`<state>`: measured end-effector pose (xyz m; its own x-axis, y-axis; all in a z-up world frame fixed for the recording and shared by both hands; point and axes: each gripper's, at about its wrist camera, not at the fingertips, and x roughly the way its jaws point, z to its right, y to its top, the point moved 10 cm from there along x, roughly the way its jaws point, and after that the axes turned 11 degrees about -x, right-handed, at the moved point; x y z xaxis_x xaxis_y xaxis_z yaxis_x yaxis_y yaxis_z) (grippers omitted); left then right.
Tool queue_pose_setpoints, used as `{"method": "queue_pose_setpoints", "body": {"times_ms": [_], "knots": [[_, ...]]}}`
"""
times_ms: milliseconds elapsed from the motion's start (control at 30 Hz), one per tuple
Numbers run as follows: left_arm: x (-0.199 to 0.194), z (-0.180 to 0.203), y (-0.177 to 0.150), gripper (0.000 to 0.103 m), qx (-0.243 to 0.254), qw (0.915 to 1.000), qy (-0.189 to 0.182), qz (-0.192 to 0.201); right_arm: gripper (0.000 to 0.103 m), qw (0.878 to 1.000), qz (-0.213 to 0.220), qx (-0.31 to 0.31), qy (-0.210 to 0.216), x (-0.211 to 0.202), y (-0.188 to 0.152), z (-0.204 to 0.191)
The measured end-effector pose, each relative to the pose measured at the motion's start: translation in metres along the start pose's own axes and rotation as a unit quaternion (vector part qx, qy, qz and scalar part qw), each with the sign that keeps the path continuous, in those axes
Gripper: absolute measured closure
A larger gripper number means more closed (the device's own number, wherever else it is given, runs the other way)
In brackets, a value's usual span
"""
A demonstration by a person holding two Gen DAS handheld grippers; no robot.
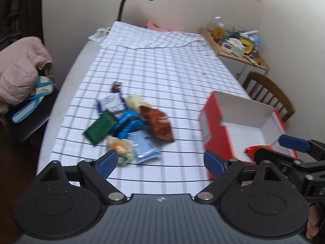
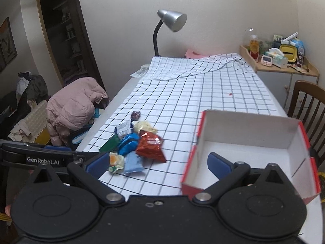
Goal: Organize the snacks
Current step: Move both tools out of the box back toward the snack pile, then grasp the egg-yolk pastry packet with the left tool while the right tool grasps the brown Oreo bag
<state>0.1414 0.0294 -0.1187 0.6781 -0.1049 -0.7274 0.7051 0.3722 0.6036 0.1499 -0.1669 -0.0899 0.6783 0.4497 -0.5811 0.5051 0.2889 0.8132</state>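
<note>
**Both claws released, snacks ahead on cloth**

Left gripper [image 1: 160, 160] spread wide, empty; snack pile [image 1: 130, 122] lies just beyond its left finger. Right gripper [image 2: 158, 162] likewise released, its right finger over the red box [image 2: 254, 130]. One red packet [image 1: 257, 149] inside the box.

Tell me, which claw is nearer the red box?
Right. The right claw hangs open at the red box, one finger over its inside; the left claw is open beside it, toward the snack pile.

A white desk [image 2: 126, 90] carries a black-checked white cloth [image 2: 193, 93]; on it lie a heap of snack packets [image 2: 134, 144] and a red-sided open cardboard box [image 2: 251, 134].
</note>
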Motion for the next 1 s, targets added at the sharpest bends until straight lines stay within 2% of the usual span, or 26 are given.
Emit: {"method": "queue_pose_setpoints", "body": {"times_ms": [133,300,633,833,1000], "knots": [[0.013,-0.032,0.003,0.010,-0.016,0.9997,0.016,-0.006,0.000,1.000,-0.012,-0.004,-0.006,0.023,0.004,-0.015],[0.037,-0.052,0.009,0.010,-0.014,0.9992,0.033,-0.018,0.000,0.999,-0.033,0.004,-0.017,0.060,0.007,-0.023],[0.091,-0.072,0.013,0.010,-0.006,0.9969,0.064,-0.046,0.001,0.996,-0.083,-0.004,-0.033,0.137,0.012,-0.022],[0.117,-0.085,0.013,0.010,-0.020,0.9948,0.078,-0.062,0.003,0.992,-0.121,0.000,-0.040,0.181,0.004,-0.015],[0.133,-0.087,0.011,0.011,-0.010,0.9943,0.078,-0.072,0.006,0.989,-0.144,0.000,-0.032,0.207,-0.004,-0.016]]}}
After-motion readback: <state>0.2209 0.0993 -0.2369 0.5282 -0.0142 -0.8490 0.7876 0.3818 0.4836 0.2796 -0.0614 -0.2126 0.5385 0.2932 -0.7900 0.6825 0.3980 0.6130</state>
